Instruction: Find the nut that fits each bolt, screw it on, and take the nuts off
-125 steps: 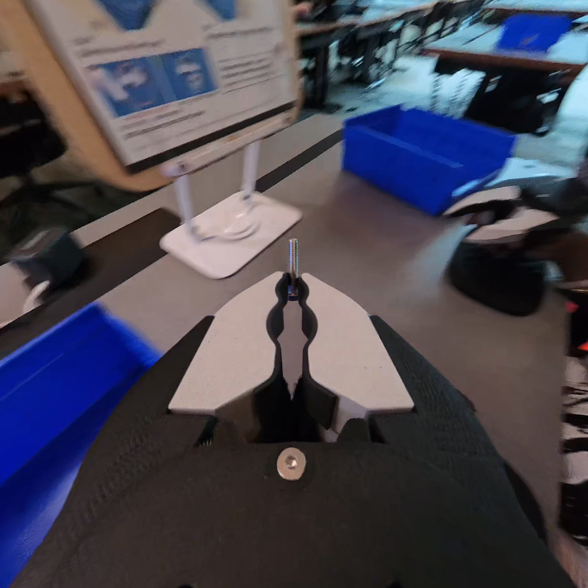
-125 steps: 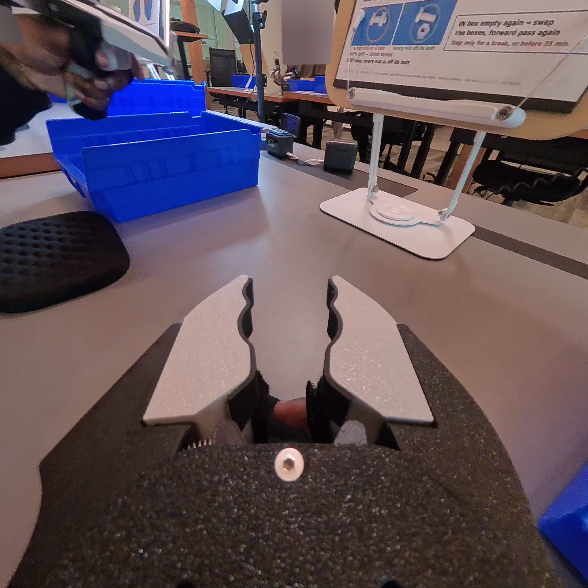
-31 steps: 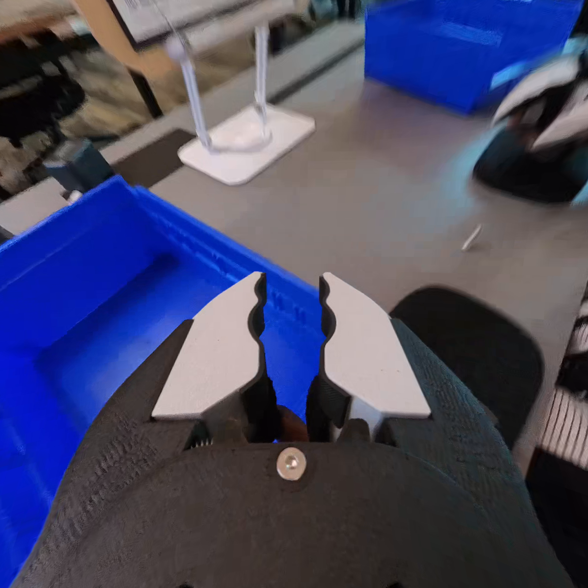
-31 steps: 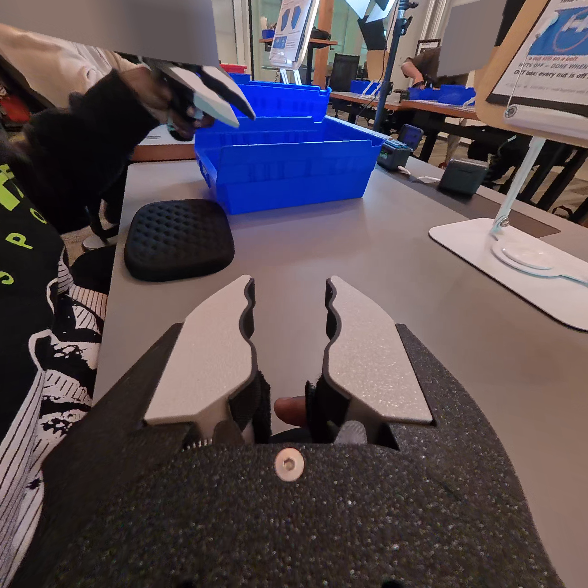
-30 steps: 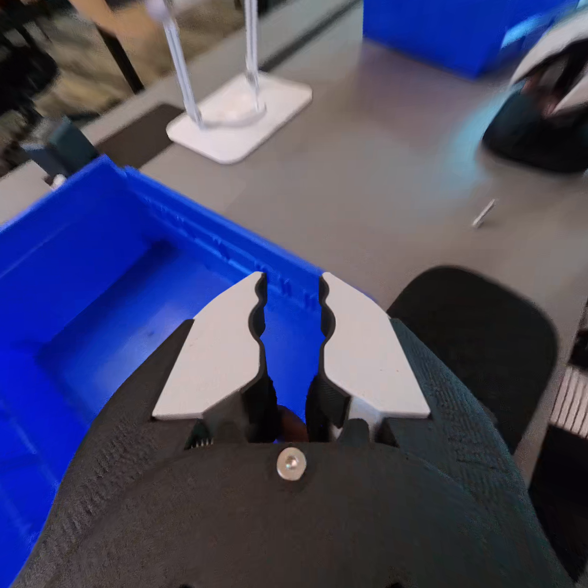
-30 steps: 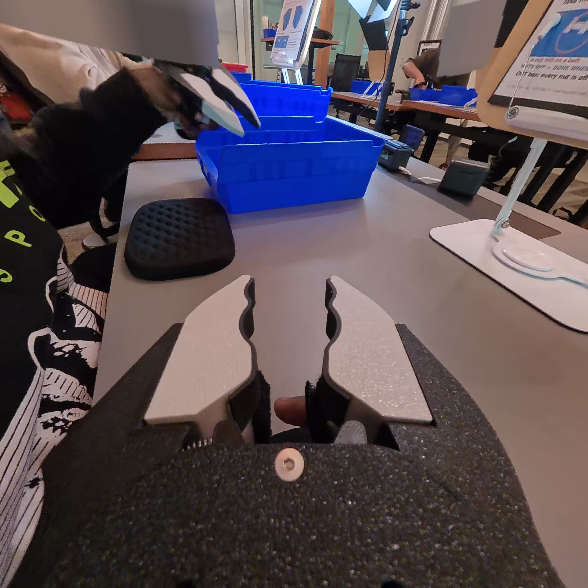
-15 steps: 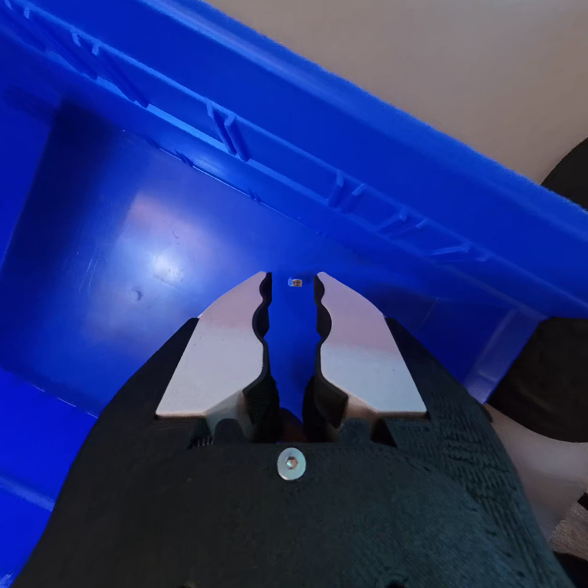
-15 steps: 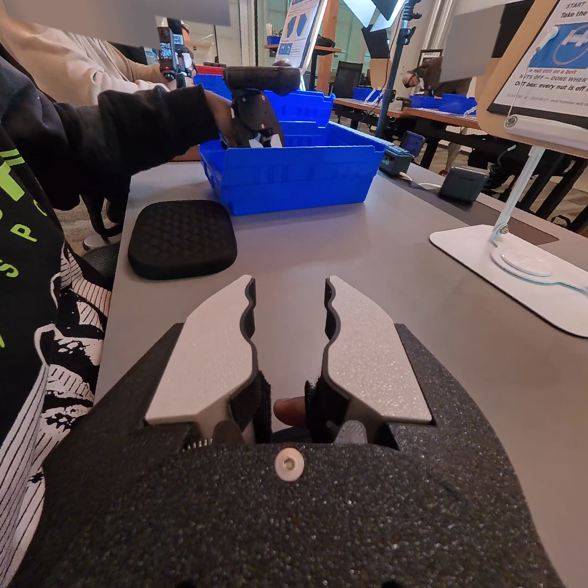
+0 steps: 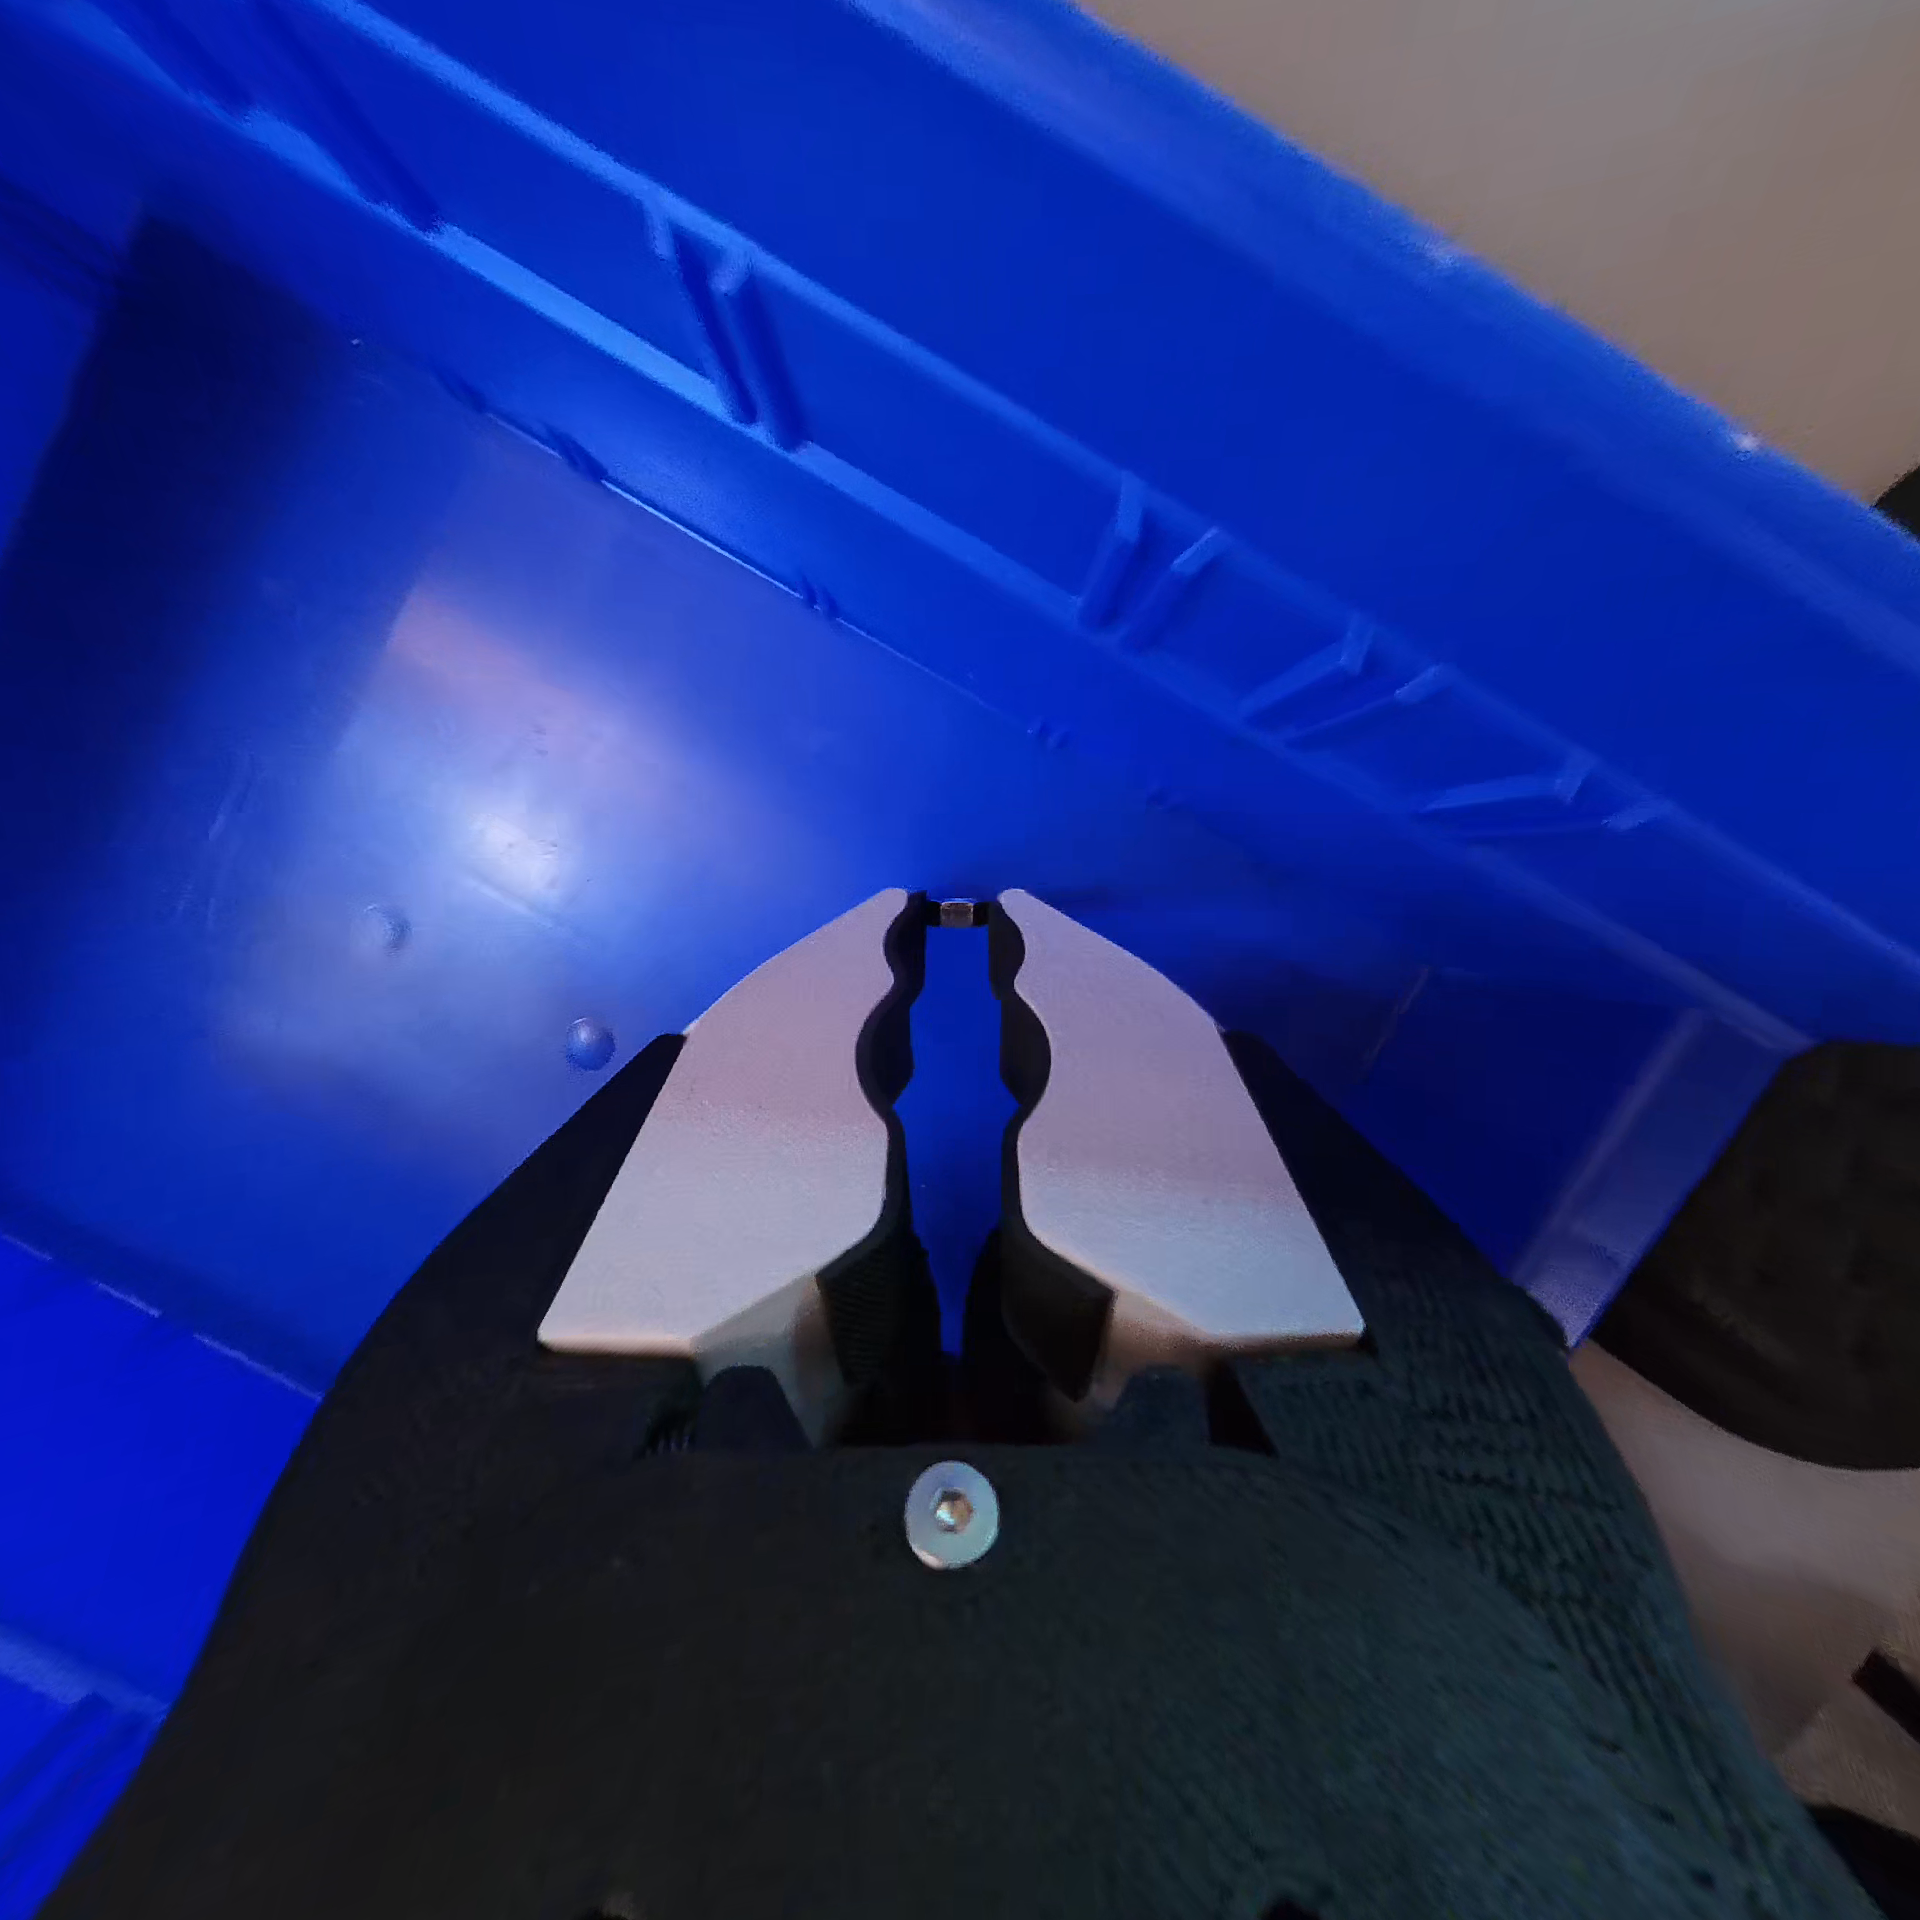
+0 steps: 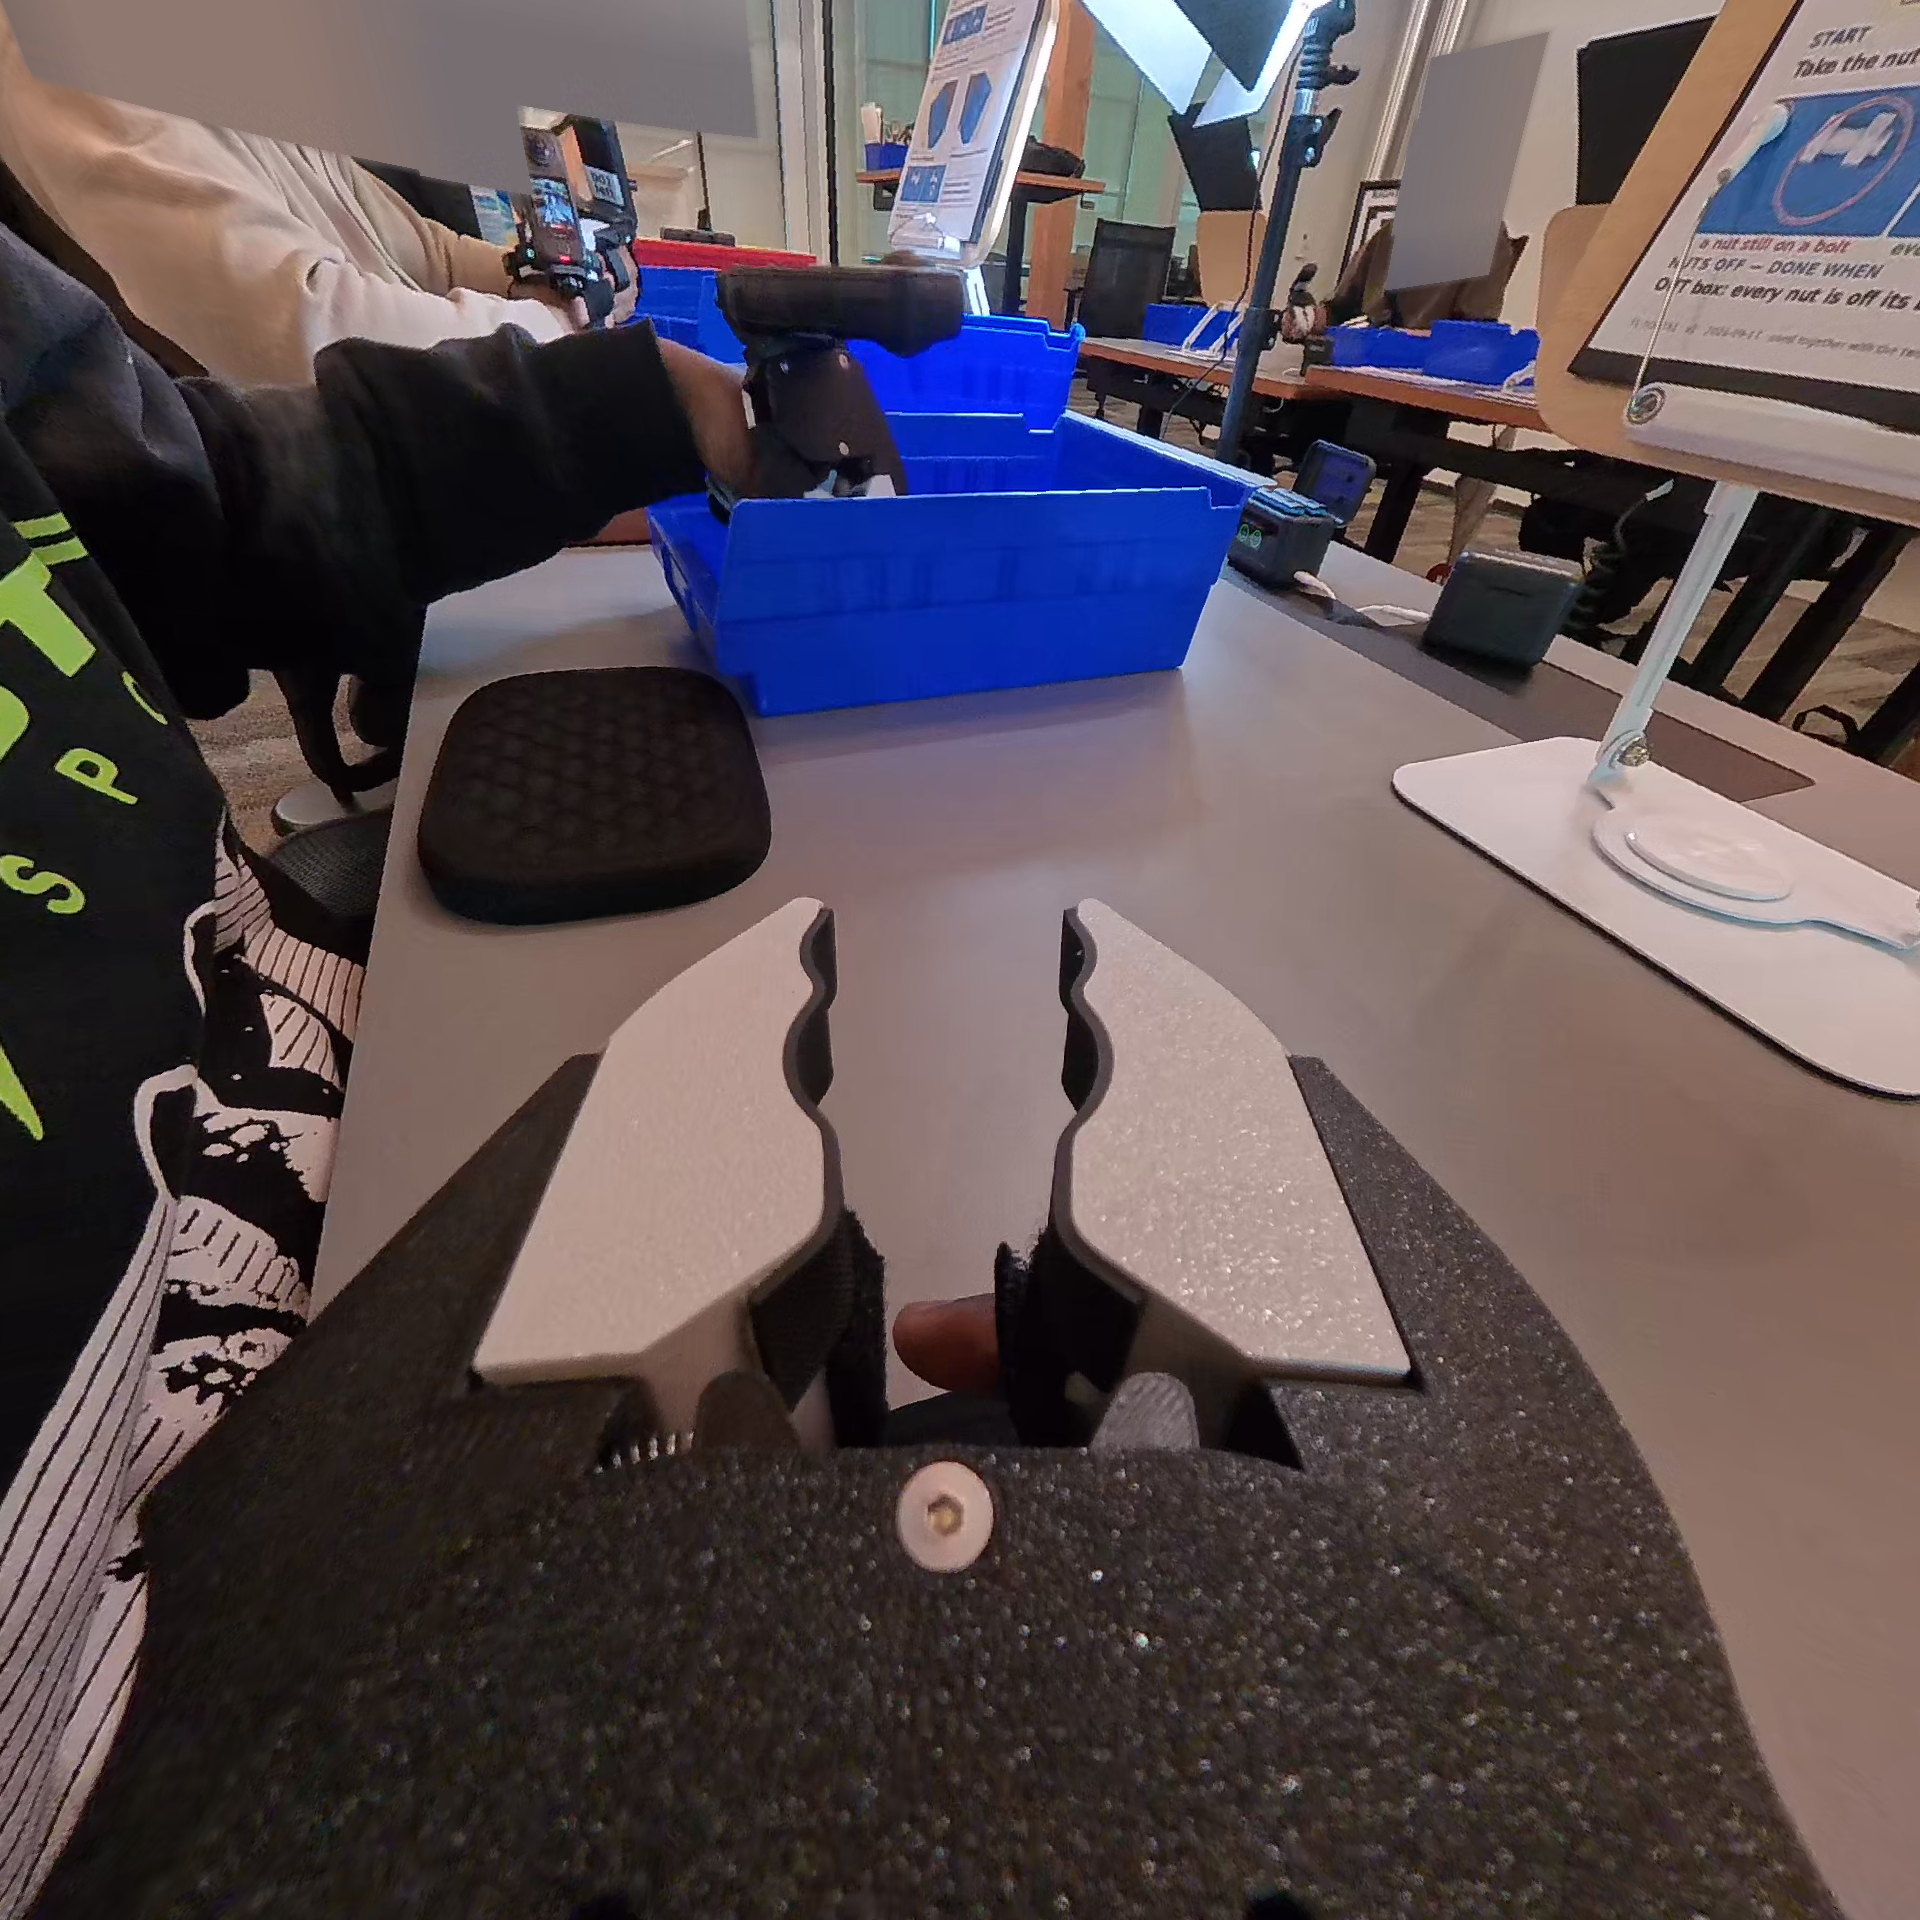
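The left gripper (image 9: pixel 954 912) pinches a tiny nut (image 9: pixel 954 913) at twelve o'clock inside the blue bin (image 9: pixel 1195 436). Lift gently, squeezing steadily. The right gripper (image 10: pixel 945 935) waits spread.

grey table (image 10: pixel 1195 852) | desks (image 10: pixel 1299 379) behind | possibly windows (image 10: pixel 1132 94), bright

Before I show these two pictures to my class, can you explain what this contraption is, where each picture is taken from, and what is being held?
A person holds a two-finger gripper in each hand, each with a camera looking along its fingers. In the left view, the left gripper reaches down into a blue bin, fingertips closing around a tiny metal nut. In the right view, the right gripper hovers open and empty above the grey table. On the table are a black pad, the bin and a white sign stand.
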Motion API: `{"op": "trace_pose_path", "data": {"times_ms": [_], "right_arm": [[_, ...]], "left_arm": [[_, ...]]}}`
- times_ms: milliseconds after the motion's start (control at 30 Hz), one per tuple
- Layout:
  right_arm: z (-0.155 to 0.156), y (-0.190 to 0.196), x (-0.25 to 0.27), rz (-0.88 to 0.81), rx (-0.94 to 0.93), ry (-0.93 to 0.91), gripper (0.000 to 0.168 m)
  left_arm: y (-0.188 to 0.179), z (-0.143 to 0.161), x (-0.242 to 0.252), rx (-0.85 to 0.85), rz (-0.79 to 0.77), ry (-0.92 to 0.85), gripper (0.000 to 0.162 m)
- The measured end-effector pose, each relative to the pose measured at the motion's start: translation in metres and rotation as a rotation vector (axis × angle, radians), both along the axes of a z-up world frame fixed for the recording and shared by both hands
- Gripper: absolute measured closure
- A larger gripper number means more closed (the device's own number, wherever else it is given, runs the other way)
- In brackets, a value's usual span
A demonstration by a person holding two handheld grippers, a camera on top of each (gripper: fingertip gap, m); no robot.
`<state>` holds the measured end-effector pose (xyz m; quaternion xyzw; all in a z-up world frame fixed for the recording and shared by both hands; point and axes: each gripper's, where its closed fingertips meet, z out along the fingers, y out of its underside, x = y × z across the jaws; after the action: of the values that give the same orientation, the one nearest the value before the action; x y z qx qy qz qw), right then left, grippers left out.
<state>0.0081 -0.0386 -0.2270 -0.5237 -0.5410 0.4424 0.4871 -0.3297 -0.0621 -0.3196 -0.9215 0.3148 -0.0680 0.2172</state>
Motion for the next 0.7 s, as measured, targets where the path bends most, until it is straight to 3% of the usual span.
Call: {"op": "trace_pose_path", "data": {"times_ms": [100,167,267,333,467,700], "right_arm": [[-0.001,0.0,0.0,0.001,0.003,-0.003,0.127],[-0.001,0.0,0.0,-0.001,0.004,-0.004,0.127],[-0.002,0.0,-0.001,-0.004,0.009,-0.009,0.127],[-0.003,0.0,-0.002,-0.007,0.015,-0.016,0.128],[-0.003,-0.001,-0.002,-0.014,0.044,-0.021,0.129],[0.015,-0.009,-0.002,-0.018,0.157,0.086,0.137]], "left_arm": [[0.015,0.029,-0.004,0.171,0.122,-0.086,0.15],[0.031,0.069,-0.003,0.385,0.251,-0.231,0.151],[0.031,0.147,0.023,0.703,0.342,-0.62,0.151],[0.016,0.187,0.056,0.795,0.314,-0.913,0.151],[-0.013,0.219,0.122,0.733,0.222,-1.342,0.151],[-0.026,0.193,0.21,0.399,0.14,-1.648,0.151]]}}
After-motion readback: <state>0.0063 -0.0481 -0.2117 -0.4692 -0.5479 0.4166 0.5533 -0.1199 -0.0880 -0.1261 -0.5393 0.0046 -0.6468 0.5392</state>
